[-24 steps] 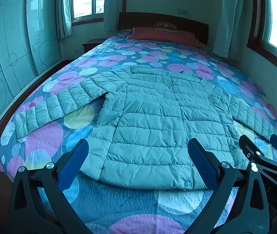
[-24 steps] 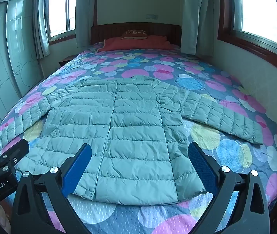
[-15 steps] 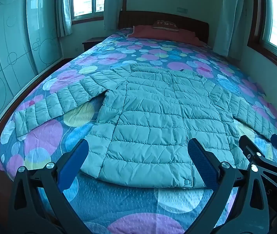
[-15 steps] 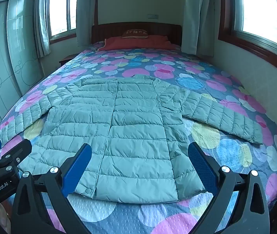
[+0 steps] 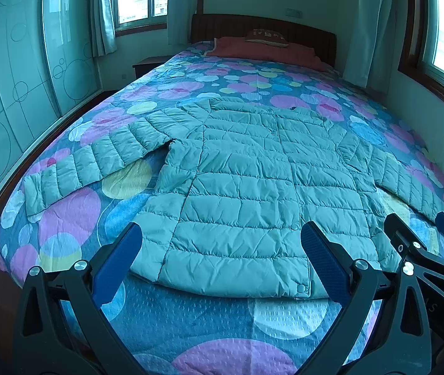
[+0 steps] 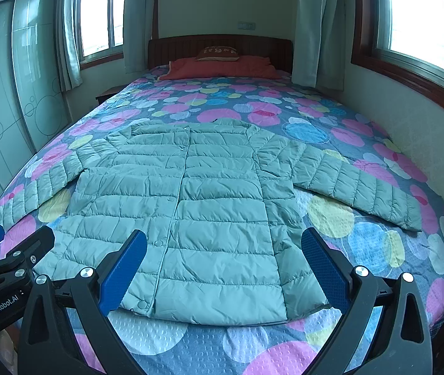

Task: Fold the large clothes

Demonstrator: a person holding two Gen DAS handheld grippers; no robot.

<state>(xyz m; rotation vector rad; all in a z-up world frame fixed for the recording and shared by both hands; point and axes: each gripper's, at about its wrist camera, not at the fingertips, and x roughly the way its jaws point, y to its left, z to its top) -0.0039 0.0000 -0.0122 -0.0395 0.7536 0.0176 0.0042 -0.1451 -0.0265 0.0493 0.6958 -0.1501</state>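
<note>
Since earlier: barely anything moves, honestly. In both wrist views the jacket sits a touch lower in frame than a moment ago, so both grippers seem to tip up or pull back slightly. The jacket itself doesn't budge.
Jacket: pale green quilted puffer jacket (image 5: 253, 187) (image 6: 190, 206), spread flat and front side up on the bed, snapped shut down the middle, collar toward the headboard, hem toward the foot end nearest the cameras.
Sleeves: both stretched out sideways and angled down, left sleeve (image 5: 97, 159) toward the wardrobe side, right sleeve (image 6: 356, 184) toward the wall with the window.
Bed: covered in a blue bedspread (image 5: 190, 328) (image 6: 331, 118) with pink, yellow and light blue circles; a red pillow (image 6: 222, 67) lies up by the dark wooden headboard (image 6: 218, 45).
Left gripper: left gripper (image 5: 220, 259) hovers above the hem, blue pads spread wide apart, nothing between them, not touching the fabric.
Right gripper: right gripper (image 6: 223, 265) is the same deal, fingers wide apart over the hem's right half, holding nothing. It's also visible at the right edge of the left wrist view (image 5: 425, 234).
Room: frosted wardrobe doors (image 5: 18, 93) on the left, windows with curtains (image 6: 315, 25) behind and to the right.
</note>
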